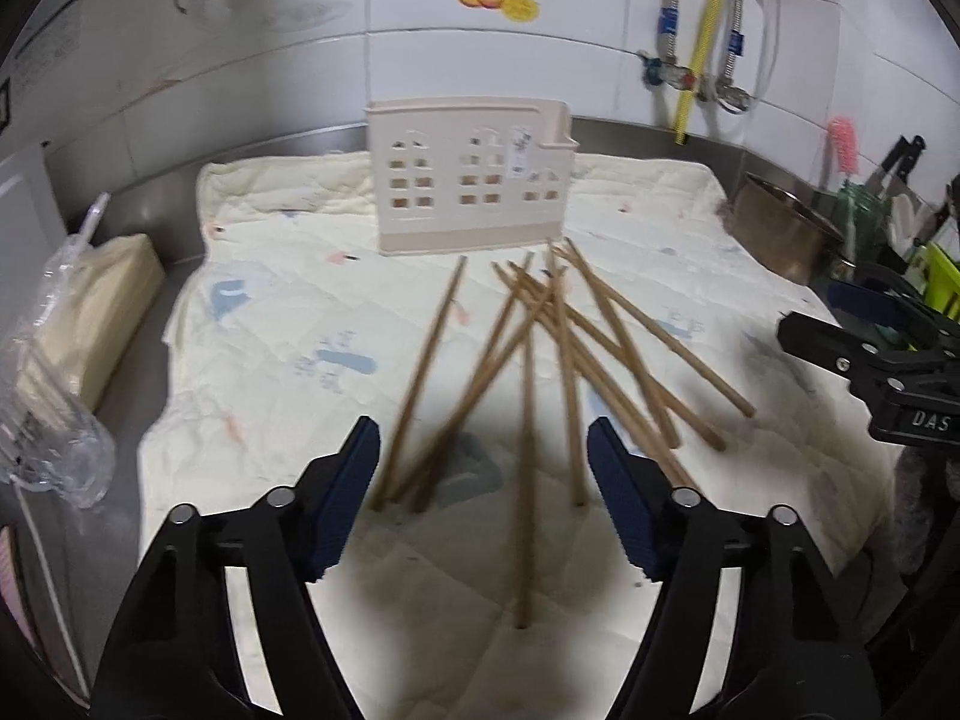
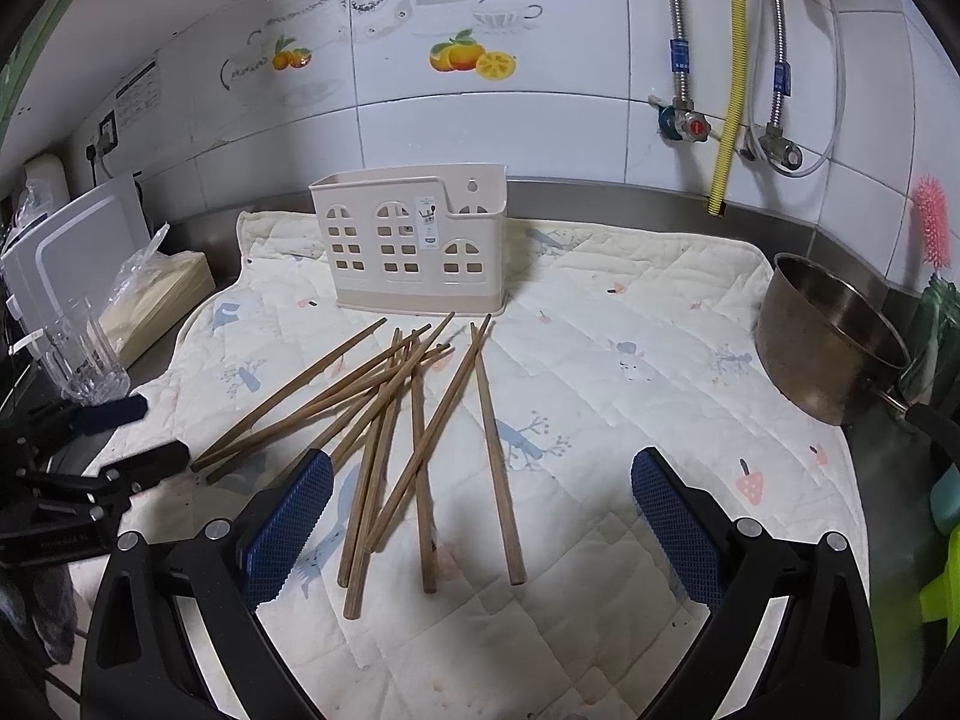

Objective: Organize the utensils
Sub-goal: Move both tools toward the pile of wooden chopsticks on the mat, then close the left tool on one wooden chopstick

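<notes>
Chopsticks [image 1: 540,360]: loose crossed pile on quilt [image 1: 270,312] before holder [image 1: 468,180], long axes running away from both claws; left claw [image 1: 483,501] spread and empty, straddling near ends, nearer than spread, empty right claw [image 2: 480,531].

Both wrist views look steeply down, close, sharing the chopsticks [image 1: 528,372] and holder [image 2: 414,240].

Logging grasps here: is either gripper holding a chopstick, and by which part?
Neither. The left gripper and right gripper stand open above the chopsticks, gripping nothing.
</notes>
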{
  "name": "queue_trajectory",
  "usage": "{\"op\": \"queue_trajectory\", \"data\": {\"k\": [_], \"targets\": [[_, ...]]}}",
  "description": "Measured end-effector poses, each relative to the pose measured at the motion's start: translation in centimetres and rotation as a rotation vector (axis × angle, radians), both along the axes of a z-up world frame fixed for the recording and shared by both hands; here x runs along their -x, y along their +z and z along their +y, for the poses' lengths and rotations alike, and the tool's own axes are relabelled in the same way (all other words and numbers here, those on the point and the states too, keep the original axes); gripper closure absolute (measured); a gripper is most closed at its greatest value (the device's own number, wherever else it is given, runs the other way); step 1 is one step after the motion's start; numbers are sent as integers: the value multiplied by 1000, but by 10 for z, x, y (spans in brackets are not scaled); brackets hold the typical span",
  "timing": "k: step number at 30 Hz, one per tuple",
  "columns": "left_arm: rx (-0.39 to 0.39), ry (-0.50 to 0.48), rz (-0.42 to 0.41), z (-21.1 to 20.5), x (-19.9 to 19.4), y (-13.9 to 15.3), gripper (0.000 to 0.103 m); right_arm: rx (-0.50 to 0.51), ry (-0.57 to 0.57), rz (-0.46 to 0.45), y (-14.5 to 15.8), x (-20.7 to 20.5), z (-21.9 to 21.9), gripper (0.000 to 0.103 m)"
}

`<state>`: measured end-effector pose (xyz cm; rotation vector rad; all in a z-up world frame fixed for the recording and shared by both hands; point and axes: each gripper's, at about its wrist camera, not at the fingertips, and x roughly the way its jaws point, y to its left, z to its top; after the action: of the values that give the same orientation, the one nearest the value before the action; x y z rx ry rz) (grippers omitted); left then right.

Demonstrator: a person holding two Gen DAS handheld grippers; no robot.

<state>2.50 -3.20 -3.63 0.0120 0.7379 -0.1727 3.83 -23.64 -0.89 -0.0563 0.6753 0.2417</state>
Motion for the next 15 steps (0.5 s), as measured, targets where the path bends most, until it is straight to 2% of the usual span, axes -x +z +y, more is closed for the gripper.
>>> {"op": "queue_trajectory", "data": {"k": [2,5,10,13,15], "targets": [[8,-15,11,-7,-2,-4,39,3,-1,1,-2,-1,-2,6],[27,-39,32,-17,-8,-10,47,11,-9,8,-5,-4,-4,6],[41,-86,75,-35,-21,-21,70,-5,-16,22,-11,-9,-12,7],[63,-113,98,-42,-30,-26,79,-8,-20,33,-15,-11,-16,7],[54,-119,108,-46,-36,-29,81,-11,-24,39,-18,-13,-18,7]]}}
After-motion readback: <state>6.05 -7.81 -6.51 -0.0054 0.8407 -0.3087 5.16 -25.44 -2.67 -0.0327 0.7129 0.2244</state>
